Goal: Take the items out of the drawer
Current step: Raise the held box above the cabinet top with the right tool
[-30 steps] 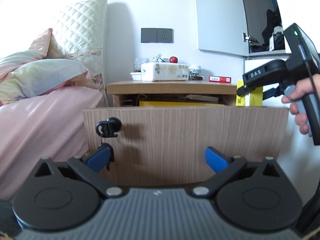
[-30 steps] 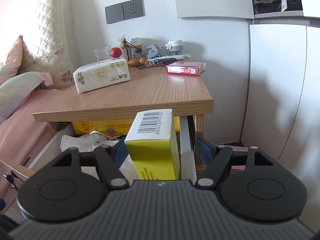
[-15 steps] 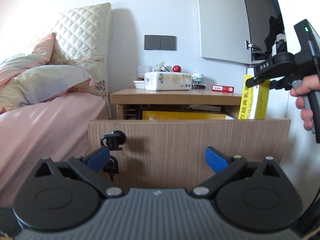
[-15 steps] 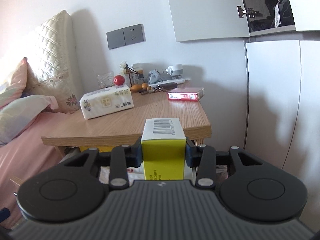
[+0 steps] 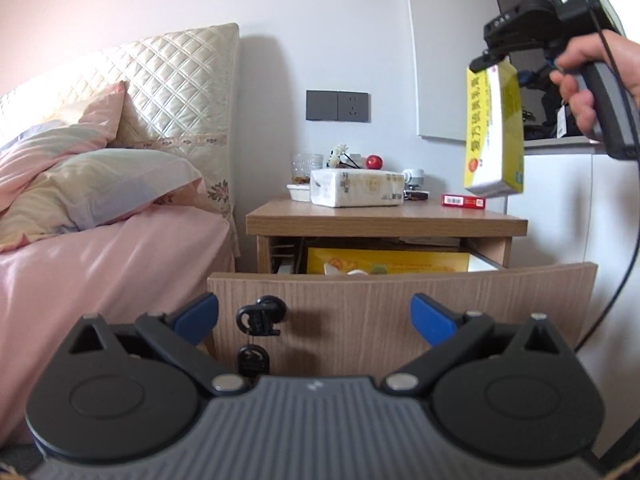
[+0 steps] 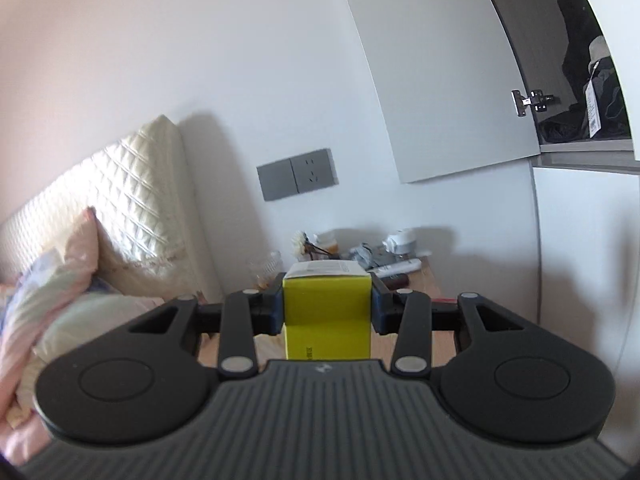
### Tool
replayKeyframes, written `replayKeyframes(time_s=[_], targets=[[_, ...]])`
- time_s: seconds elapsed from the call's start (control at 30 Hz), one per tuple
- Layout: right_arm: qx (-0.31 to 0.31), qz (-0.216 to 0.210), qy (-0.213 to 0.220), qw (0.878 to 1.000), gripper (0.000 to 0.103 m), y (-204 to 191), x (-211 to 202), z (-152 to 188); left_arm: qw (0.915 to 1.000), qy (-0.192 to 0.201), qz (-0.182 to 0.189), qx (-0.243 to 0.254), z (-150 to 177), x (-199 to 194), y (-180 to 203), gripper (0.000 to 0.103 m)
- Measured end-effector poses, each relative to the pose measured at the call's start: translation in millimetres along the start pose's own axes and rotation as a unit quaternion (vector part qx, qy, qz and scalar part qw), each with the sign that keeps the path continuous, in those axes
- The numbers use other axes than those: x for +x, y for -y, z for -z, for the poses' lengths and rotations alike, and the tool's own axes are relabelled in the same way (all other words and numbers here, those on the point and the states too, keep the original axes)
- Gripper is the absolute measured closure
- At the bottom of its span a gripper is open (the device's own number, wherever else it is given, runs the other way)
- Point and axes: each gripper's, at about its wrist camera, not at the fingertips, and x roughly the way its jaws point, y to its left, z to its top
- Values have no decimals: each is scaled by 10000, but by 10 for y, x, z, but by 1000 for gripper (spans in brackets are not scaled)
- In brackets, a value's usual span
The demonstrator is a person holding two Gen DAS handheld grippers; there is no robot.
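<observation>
**Yellow box clamped in right gripper, hanging above the nightstand**

We have the tall yellow-and-white cardboard box (image 6: 327, 312) pinched between the fingers of the right gripper (image 6: 327, 305), held by its two broad faces near the top end. In the left view the box (image 5: 494, 132) hangs in the air above the right edge of the wooden nightstand (image 5: 384, 220), well clear of the open wooden drawer (image 5: 400, 300) below that top.

Handling, as we judge it: light carton, stiff along the edges, thin walls that dent if squeezed hard. Glossy print, so it could slip or swing with this much box hanging below the pads. A grip nearer mid-height would steady it.

Left gripper (image 5: 314, 316) is spread wide and holds nothing, facing the drawer front below the nightstand top.

Hard to see:
- The drawer front hides most of the interior; only a flat yellow pack (image 5: 386, 260) and some pale bits show.
- In the right view the gripper body covers the box's lower half and the drawer entirely.
- Box lettering is unreadable.
</observation>
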Motion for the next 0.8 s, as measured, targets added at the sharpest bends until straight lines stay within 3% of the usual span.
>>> replayKeyframes(time_s=[0.2, 0.33, 0.53, 0.8], targets=[[1042, -389, 29, 9938, 60, -17, 407, -120, 9993, 164, -343, -47, -92, 25, -252, 0], [1633, -452, -158, 9854, 60, 21, 808, 7, 9986, 92, -502, -131, -79, 110, -387, 0], [2509, -360, 5, 9673, 60, 195, 1245, 290, 9978, -62, -621, -220, -11, 229, -541, 0], [3351, -34, 682, 9397, 60, 405, 1278, 759, 9963, -164, -738, -405, 39, 293, -691, 0]])
